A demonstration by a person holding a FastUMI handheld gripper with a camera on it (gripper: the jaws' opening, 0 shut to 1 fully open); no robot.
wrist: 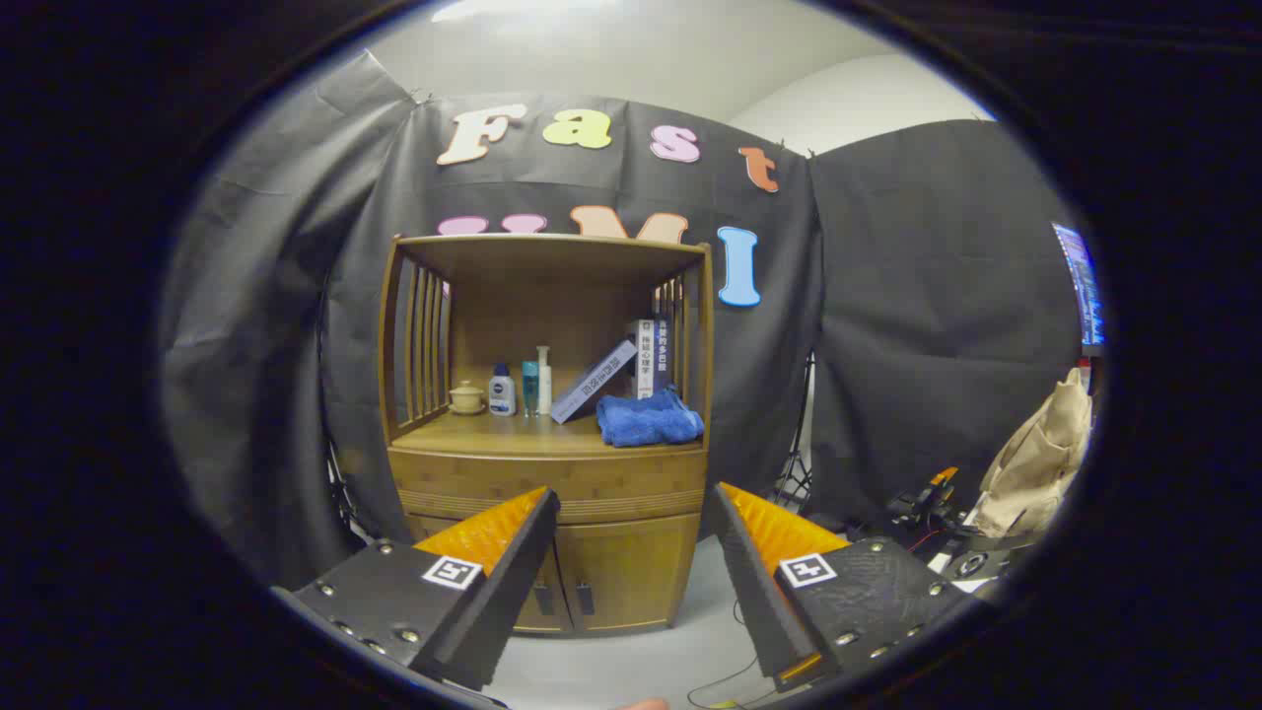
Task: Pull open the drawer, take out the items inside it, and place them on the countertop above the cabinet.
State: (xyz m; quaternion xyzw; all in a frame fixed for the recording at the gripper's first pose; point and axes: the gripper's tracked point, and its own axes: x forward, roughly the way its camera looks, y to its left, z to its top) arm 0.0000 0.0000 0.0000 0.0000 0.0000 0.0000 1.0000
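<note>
- The gripper (631, 537) hung in mid-air well short of the cabinet (548, 434), its fingers (493, 532) spread wide and holding nothing.
- The drawer (548, 490) lay straight ahead at twelve o'clock, showing in the gap between the two fingertips and beyond them; it was the wide band running across the cabinet front, just under the countertop (513, 436).
- Its long axis ran from nine to three o'clock, crosswise to the line of the fingers, and it looked fully shut, flush with the front.
- No pull or knob could be made out on that band at this range; the small dark handles seen belonged to the two doors (611, 582) below it, at six o'clock from the drawer.
- The countertop sat at twelve o'clock from the drawer and already carried a blue cloth (649, 419) toward three o'clock, leaning books (619, 370) behind it, bottles (523, 387) near the middle and a small pot (466, 397) toward nine o'clock.
- Free wood lay in front of the bottles, toward nine o'clock from the cloth.
- Judgement: the task was at its start; the coming move would be a straight advance toward twelve o'clock, slightly up, to catch the drawer's front edge, then a pull back toward six.
- Whatever lay inside the drawer was hidden.
</note>
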